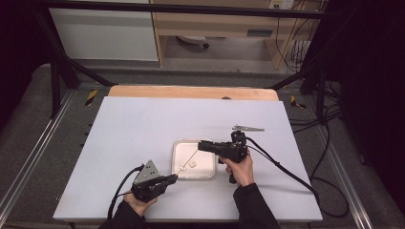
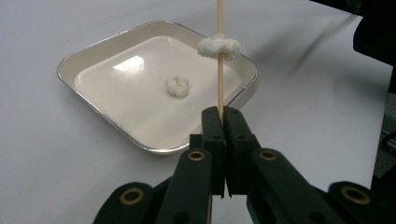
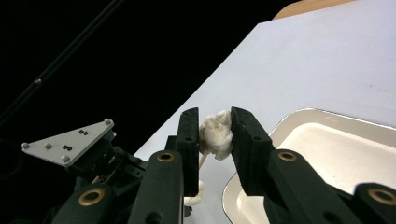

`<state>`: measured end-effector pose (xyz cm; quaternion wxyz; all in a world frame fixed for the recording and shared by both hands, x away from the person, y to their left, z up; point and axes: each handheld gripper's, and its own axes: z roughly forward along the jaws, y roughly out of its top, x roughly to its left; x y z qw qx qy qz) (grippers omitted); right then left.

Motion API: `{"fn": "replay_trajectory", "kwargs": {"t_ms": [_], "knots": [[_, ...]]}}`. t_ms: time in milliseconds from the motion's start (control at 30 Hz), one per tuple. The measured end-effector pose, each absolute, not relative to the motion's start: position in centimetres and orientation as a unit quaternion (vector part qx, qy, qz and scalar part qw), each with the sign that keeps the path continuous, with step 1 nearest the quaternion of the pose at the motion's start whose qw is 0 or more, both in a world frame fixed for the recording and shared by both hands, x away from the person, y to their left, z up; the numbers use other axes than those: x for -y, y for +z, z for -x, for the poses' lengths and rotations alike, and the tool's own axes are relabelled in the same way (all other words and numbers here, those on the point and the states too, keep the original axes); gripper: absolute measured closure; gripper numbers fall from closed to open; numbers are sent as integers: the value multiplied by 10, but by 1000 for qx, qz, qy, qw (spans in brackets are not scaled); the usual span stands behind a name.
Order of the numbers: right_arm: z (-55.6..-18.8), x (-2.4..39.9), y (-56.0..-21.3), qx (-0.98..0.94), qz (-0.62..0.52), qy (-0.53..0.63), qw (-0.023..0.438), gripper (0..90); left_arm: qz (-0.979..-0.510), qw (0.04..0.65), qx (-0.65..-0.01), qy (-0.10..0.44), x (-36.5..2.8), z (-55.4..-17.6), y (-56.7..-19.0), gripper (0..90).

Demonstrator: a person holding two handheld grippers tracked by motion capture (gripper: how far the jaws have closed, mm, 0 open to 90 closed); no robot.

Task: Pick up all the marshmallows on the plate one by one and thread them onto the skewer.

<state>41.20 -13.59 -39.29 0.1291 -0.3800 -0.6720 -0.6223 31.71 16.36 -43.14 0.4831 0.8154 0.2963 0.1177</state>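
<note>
My left gripper (image 1: 173,179) (image 2: 223,112) is shut on the lower end of a thin wooden skewer (image 1: 190,160) (image 2: 220,79), which slants up over a shallow white tray (image 1: 205,162) (image 2: 116,84). One white puffy lump (image 2: 219,47) (image 3: 195,196) is threaded partway up the skewer. My right gripper (image 1: 200,144) (image 3: 215,128) is at the skewer's far end, its pads pressing a second white lump (image 3: 216,135), with the skewer (image 3: 202,161) just beneath it. A third lump (image 1: 192,163) (image 2: 178,86) lies in the tray.
A small metal clip-like tool (image 1: 247,128) lies on the white table (image 1: 133,138) behind the right hand. Cables trail from both grippers toward the table's near and right edges. A wooden strip (image 1: 191,91) borders the far side.
</note>
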Motion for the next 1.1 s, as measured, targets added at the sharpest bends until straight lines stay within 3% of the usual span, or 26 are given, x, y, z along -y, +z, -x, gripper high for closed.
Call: {"fn": "replay_trajectory", "kwargs": {"t_ms": [1100], "knots": [[-400,126,-406,694,361,-613,111,763,-821,476,-296,109,-159,-317,-434,889]]}}
